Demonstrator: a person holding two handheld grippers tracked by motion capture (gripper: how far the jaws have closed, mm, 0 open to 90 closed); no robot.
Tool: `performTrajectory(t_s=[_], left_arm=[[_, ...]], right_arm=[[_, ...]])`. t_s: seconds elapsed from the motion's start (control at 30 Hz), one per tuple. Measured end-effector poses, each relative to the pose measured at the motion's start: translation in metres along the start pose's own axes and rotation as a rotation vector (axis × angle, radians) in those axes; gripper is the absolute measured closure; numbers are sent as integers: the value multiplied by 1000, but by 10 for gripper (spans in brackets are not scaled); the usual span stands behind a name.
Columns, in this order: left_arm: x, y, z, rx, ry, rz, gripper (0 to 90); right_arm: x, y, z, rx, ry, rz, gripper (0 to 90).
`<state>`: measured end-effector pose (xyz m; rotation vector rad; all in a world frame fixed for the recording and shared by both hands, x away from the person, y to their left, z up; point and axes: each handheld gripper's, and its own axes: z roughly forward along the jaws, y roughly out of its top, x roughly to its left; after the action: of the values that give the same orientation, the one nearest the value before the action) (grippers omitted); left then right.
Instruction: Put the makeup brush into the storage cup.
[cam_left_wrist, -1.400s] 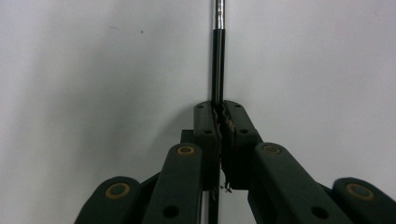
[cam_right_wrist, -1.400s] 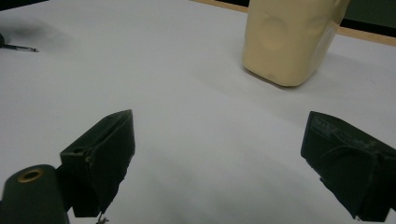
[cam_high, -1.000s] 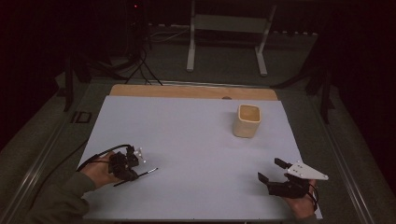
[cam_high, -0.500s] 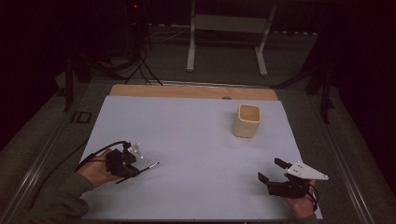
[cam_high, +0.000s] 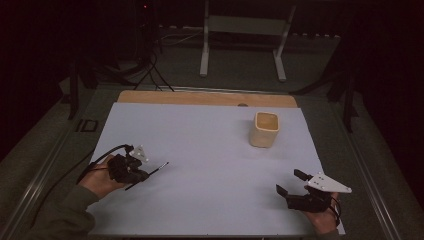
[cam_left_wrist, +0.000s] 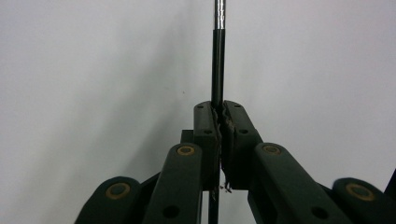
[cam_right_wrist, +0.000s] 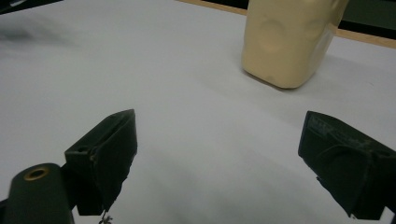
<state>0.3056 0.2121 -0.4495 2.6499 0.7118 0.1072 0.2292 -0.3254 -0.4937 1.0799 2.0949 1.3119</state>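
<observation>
Dark room surrounds a bench (cam_high: 210, 97) whose top is covered almost fully by a white sheet (cam_high: 200, 150); a wooden strip stays bare at the far edge. Behind the bench stand a grey metal frame (cam_high: 242, 40) and some black cables on the floor.

At the near left, the left gripper (cam_high: 142, 172) is closed tight on a thin black rod (cam_high: 155, 169). In the left gripper view the rod (cam_left_wrist: 217, 60) passes straight between the two jaws, and its far part is shiny metal. The long axis of the rod runs from near left to far right, and the free tip points to the right, toward the middle of the sheet. It is held low above the sheet.

At the near right, the right gripper (cam_high: 289, 182) has its jaws wide apart and holds nothing. A cream plastic cup (cam_high: 264, 129) stands upright at the far right, well apart from both grippers. Between the rod tip and the cup the sheet is bare.
</observation>
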Motion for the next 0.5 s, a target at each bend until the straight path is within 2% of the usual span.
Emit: performTrajectory(t_s=[0.1, 0.17, 0.27, 0.33, 0.5], left_arm=[[1, 0, -3, -15, 5, -6, 868], [1, 0, -7, -49, 17, -20, 868], [1, 0, -9, -60, 25, -23, 868], [1, 1, -13, -95, 49, -28, 867], [-1, 3, -18, -147, 91, -40, 867]], right_arm=[[0, 0, 0, 1, 0, 1, 115], [0, 0, 0, 0, 0, 0, 115], [0, 0, 0, 0, 0, 1, 115], [0, 0, 0, 0, -1, 1, 115], [0, 0, 0, -2, -2, 1, 115]])
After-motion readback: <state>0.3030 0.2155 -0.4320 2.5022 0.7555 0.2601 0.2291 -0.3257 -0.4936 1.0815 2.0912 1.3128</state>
